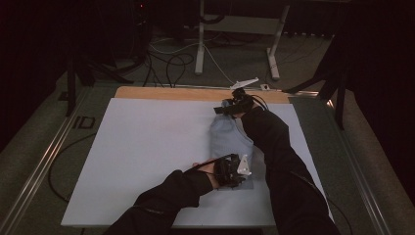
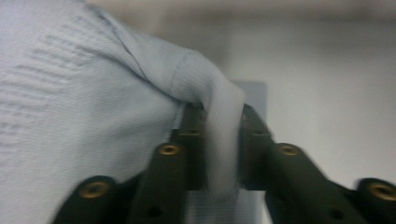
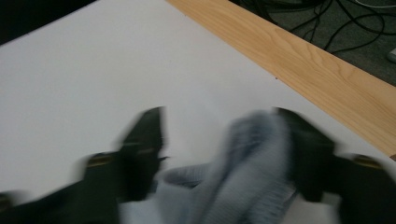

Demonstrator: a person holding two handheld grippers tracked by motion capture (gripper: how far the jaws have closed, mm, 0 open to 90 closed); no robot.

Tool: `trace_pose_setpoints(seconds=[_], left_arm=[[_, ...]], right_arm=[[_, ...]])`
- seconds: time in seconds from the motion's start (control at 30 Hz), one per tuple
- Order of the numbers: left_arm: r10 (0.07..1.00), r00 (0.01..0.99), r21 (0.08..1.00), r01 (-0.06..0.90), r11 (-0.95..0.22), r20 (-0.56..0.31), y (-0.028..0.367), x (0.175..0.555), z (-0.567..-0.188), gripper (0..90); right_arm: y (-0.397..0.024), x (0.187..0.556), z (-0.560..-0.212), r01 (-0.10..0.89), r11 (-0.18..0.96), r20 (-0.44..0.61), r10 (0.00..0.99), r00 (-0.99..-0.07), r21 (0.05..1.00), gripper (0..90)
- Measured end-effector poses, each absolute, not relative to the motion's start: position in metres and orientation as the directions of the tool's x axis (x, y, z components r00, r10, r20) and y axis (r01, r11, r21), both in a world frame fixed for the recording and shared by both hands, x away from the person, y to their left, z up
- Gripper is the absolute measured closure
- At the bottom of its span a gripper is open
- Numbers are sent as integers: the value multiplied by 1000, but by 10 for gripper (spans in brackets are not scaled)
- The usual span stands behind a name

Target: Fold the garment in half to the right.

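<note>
high view: a pale blue knitted cloth (image 1: 230, 139) lies on the white tabletop (image 1: 147, 147), stretched between the left gripper (image 1: 234, 171) at its near end and the right gripper (image 1: 234, 105) at its far end. left gripper view: the gripper pinches a soft fold of cloth (image 2: 219, 140); light and limp, it is best taken by an edge. right gripper view: the right gripper (image 3: 219, 135) stands wide, the ribbed cloth (image 3: 247, 163) loose between its jaws.
</note>
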State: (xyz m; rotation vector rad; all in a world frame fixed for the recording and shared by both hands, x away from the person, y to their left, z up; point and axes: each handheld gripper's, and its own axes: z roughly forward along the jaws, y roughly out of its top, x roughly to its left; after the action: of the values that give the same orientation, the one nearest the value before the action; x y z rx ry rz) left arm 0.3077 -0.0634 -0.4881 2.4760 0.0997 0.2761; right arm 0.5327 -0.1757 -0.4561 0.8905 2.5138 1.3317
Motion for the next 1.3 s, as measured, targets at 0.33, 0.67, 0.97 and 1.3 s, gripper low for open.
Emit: trace_pose_setpoints(seconds=[0.33, 0.67, 0.97, 1.3], left_arm=[[48, 989, 618, -49, -785, 139, -69, 302, -487, 544], [11, 993, 618, -67, -783, 121, -68, 297, -481, 461], [6, 995, 632, -59, -773, 100, -57, 294, -473, 361], [-22, 999, 648, -48, -760, 48, -35, 297, -465, 252]], right_arm=[[-188, 529, -453, 420, 444, 113, 569, -814, 792, 99], [-202, 519, -436, 373, 446, 71, 560, -825, 814, 98], [-200, 509, -441, 362, 428, 80, 548, -832, 828, 98], [-198, 496, -441, 351, 417, 83, 538, -839, 839, 97]])
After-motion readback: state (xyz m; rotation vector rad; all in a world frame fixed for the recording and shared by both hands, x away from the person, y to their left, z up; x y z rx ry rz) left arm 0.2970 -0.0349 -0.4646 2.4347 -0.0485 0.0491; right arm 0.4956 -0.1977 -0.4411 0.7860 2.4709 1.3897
